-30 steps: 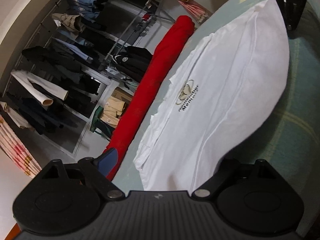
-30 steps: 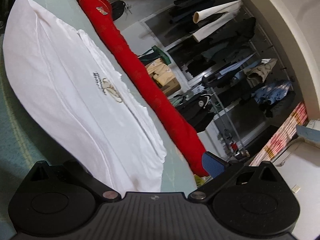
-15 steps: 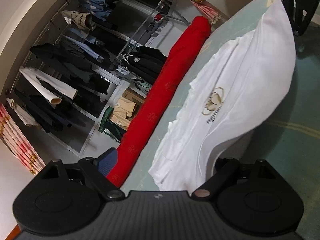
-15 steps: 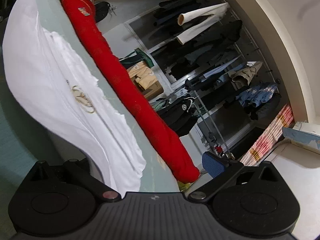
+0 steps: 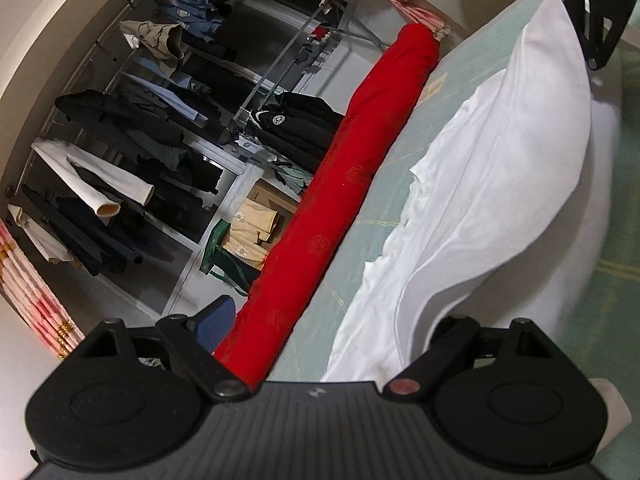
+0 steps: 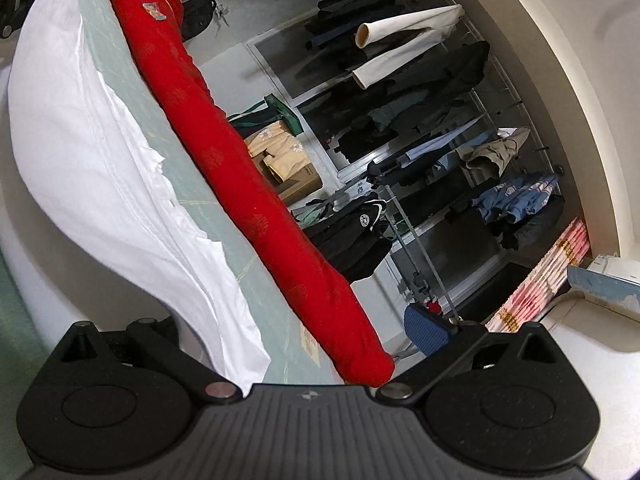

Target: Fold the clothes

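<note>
A white shirt (image 5: 500, 184) lies on the pale green table cover (image 5: 380, 216), its near edge lifted and stretched between my two grippers. My left gripper (image 5: 336, 320) has its jaws wide apart: the blue left pad (image 5: 216, 320) is bare, and the cloth drapes over the right finger and hides it. In its own view my right gripper (image 6: 294, 324) mirrors this, blue right pad (image 6: 426, 330) bare and left finger under the white shirt (image 6: 92, 152). The right gripper (image 5: 596, 20) also shows black at the shirt's far corner.
A long red fabric roll (image 5: 352, 184) (image 6: 240, 184) lies along the table's far edge. Beyond it stand racks of hanging clothes (image 5: 140, 140) (image 6: 420, 120), a cardboard box (image 6: 296, 176) with a green bag, and pink curtains (image 5: 36, 300).
Both grippers have carried the lifted shirt edge up and forward toward the red roll. The raised fold now covers the printed logo that showed earlier.
</note>
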A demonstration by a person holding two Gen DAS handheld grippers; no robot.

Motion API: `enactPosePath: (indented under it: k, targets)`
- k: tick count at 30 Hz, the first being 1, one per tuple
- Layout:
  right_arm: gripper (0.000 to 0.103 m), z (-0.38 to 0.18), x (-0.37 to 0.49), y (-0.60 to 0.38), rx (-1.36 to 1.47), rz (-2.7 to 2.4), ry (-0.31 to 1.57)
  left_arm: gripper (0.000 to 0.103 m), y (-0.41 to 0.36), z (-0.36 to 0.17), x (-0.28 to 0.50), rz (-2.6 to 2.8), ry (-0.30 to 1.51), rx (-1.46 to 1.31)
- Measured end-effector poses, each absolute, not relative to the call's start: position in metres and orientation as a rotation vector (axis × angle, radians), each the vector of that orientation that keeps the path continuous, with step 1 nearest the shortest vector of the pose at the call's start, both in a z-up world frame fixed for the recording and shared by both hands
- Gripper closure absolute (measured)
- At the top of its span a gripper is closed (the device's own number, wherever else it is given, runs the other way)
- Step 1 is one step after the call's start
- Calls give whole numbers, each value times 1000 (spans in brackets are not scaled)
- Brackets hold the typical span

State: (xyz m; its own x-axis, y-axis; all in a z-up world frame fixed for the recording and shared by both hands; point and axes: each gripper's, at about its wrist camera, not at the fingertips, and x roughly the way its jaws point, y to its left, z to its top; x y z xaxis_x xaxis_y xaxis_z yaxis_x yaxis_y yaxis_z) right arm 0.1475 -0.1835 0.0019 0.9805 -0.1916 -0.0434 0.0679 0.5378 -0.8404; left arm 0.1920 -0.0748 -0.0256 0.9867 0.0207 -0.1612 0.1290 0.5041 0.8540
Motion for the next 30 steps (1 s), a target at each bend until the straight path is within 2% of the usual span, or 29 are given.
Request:
enactPosePath:
  k: [20,30]
  targets:
    - [0,13,293,-197,-1001,-85,179,13,-68,-37,318,-57,211,995]
    - [0,-10,347,-204,-903,90,400,14,-56,-57,351,-135,380,890]
